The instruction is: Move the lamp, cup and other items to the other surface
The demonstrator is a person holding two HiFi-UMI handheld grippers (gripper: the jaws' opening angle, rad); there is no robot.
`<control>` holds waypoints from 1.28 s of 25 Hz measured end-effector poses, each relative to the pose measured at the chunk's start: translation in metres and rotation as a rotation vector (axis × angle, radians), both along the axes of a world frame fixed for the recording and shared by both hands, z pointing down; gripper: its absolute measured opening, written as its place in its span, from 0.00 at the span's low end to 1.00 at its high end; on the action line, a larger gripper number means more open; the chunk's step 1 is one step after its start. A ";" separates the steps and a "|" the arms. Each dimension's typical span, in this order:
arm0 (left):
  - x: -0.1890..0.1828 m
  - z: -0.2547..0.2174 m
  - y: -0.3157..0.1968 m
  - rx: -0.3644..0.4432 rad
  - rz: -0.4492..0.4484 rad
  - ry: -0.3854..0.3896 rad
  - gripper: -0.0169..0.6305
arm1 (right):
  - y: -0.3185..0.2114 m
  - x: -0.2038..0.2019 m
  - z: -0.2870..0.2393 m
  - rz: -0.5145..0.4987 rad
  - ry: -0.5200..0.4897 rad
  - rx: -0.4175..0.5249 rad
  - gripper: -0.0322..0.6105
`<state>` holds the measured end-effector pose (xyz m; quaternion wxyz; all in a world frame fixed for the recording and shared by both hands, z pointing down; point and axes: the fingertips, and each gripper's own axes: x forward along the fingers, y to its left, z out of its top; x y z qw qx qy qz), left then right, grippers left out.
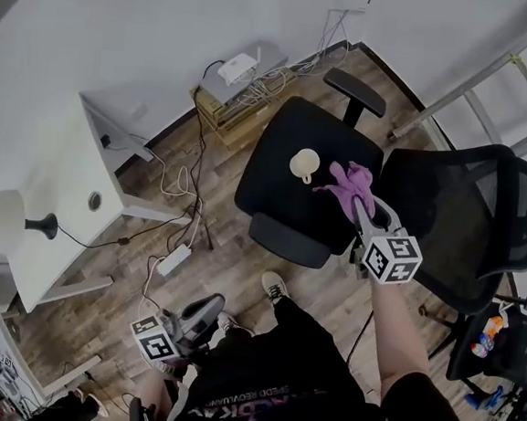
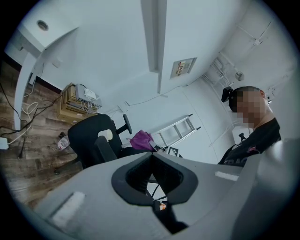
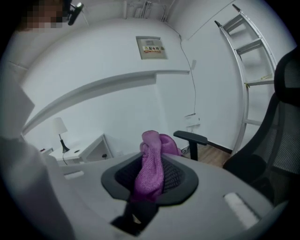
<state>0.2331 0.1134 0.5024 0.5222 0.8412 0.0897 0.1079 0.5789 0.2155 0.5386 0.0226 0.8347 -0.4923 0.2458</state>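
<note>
Right hand-held gripper (image 1: 366,209) clamps the purple cloth (image 3: 151,164), judged soft and light, at a bunched fold; left hand-held gripper (image 2: 151,159) closed, empty.

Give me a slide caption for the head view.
Right gripper holds a purple cloth over the black chair seat near a cup; lamp on white desk.

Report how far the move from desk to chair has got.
Done: the cup sits on the black chair seat. In hand: the right gripper is shut on the purple cloth, above the seat. Left to do: the lamp stands on the white desk. The left gripper holds nothing.
</note>
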 end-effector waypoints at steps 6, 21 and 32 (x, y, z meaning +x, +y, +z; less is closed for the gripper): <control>-0.013 0.000 0.006 -0.020 -0.051 -0.039 0.02 | -0.007 0.052 0.098 0.083 -0.080 -0.152 0.18; -0.075 0.026 0.016 -0.084 -0.239 -0.217 0.02 | -0.023 0.059 0.265 0.142 -0.289 -0.396 0.18; -0.078 0.047 0.019 -0.149 -0.259 -0.251 0.02 | -0.012 0.041 0.315 0.085 -0.353 -0.508 0.19</control>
